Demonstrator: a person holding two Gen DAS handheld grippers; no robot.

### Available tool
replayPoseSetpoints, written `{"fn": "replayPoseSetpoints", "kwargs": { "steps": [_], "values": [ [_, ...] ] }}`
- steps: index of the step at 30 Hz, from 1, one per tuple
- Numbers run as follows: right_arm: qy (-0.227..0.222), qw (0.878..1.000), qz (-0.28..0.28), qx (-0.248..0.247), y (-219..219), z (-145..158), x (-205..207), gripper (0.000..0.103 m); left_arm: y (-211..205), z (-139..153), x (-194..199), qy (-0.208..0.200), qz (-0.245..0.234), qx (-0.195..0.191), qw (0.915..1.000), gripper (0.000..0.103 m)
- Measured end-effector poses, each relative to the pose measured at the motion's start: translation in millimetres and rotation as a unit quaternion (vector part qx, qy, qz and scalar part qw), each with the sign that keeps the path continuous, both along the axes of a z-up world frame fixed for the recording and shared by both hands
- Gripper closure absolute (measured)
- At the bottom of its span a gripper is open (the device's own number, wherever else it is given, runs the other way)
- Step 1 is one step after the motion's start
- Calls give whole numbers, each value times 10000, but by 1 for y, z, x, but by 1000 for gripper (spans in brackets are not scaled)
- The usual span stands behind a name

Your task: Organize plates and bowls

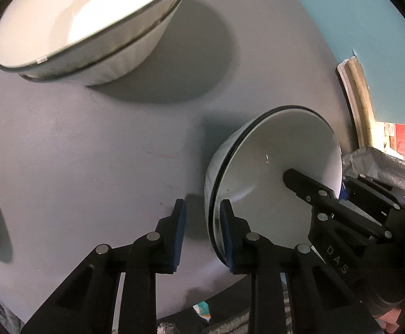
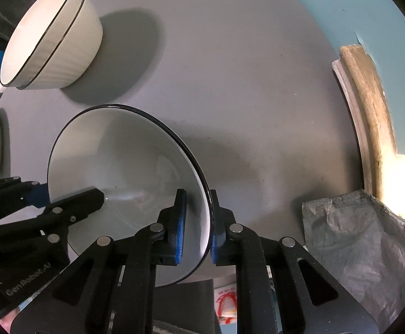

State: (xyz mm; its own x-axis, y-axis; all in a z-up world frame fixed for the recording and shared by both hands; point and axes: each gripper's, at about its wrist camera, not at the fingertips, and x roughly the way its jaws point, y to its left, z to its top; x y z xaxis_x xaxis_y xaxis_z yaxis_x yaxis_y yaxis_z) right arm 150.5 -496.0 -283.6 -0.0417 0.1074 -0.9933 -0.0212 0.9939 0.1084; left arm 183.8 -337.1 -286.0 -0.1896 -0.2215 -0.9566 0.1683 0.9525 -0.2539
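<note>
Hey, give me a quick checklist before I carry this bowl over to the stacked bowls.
1. Right gripper straddles the held bowl's rim: ok.
2. Right pads fully clamped on the rim: cannot tell.
3. Left gripper on the opposite rim, one finger inside, one outside: ok.
4. Held bowl level: not ok, tilted on edge.
5. Stacked bowls upright, top one empty: ok.
6. Grey table between bowl and stack clear: ok.
</note>
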Motion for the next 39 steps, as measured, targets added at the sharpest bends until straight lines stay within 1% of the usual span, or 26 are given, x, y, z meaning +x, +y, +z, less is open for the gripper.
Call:
{"fn": "replayPoseSetpoints", "kwargs": {
  "steps": [2, 3, 4, 6, 8, 10, 12, 15, 18, 25, 28, 30, 36, 38, 39],
  "values": [
    [12, 10000, -13, 20, 0, 0, -2, 91, 2, -2, 0, 50, 72, -57, 9999, 83],
    [22, 10000, -23, 48, 0, 0, -3, 91, -7, -6, 4, 67, 80, -74, 9999, 84],
    [34, 10000, -34, 75, 0, 0, -3, 92, -5, -6, 4, 73, 77, -83, 9999, 87],
    [61, 9999, -56, 131, -1, -2, -4, 92, 2, -4, 8, 37, 7, -72, 10000, 90],
    [61, 9999, -65, 136, 0, -1, -4, 92, -1, -3, 8, -26, -105, -33, 9999, 93],
    [65, 9999, -59, 132, 0, 0, -3, 93, -3, -4, 6, -122, -219, 76, 9997, 93],
    [79, 9998, -77, 180, 0, 1, -3, 94, -3, -3, 3, -158, -283, 106, 9994, 92],
    [141, 9994, -132, 279, -2, 3, -2, 95, -1, -3, 1, -123, -247, 83, 9996, 92],
    [130, 9996, -33, 263, 4, 6, -3, 95, 2, -1, 4, -154, -230, 138, 9995, 92],
    [51, 9995, 160, 261, 18, 24, 2, 95, 12, 23, -1, -279, -217, 177, 9992, 91],
    [7, 9993, 255, 265, 23, 39, 7, 95, 14, 36, 0, -361, -196, 175, 9990, 91],
    [-32, 9991, 316, 279, 27, 49, 12, 95, 24, 43, 4, -421, -178, 177, 9988, 91],
    [-191, 9982, 488, 299, 38, 76, 22, 95, 43, 70, 9, -600, 14, 125, 9981, 91],
    [-261, 9977, 550, 288, 41, 83, 26, 95, 42, 81, 3, -695, 72, 128, 9975, 91],
    [-294, 9975, 578, 290, 35, 86, 27, 95, 49, 82, 10, -749, 95, 129, 9971, 91]
  ]
}}
